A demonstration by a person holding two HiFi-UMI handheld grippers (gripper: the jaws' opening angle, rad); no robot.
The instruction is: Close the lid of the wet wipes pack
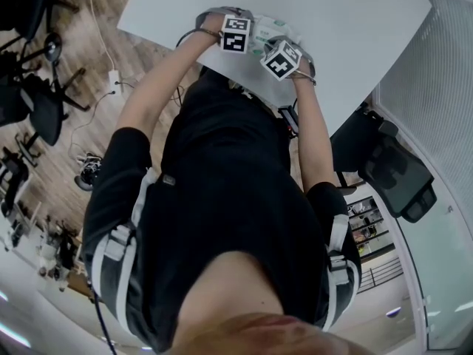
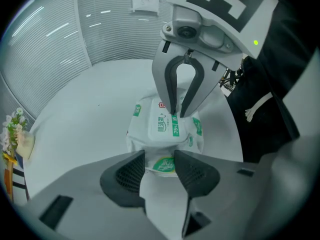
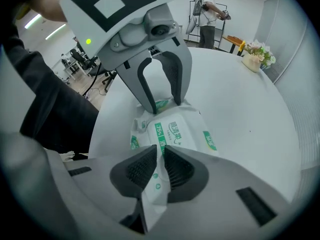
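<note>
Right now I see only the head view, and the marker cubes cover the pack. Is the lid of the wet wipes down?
Observer: In the left gripper view the lid looks flat on the wet wipes pack.
Operator: Where is the right gripper?
Observer: The right gripper points down with its tips at the lid, jaws nearly together with a narrow gap.
Operator: And the left one?
Observer: The left gripper pinches the end of the pack nearest to it between its pads.
</note>
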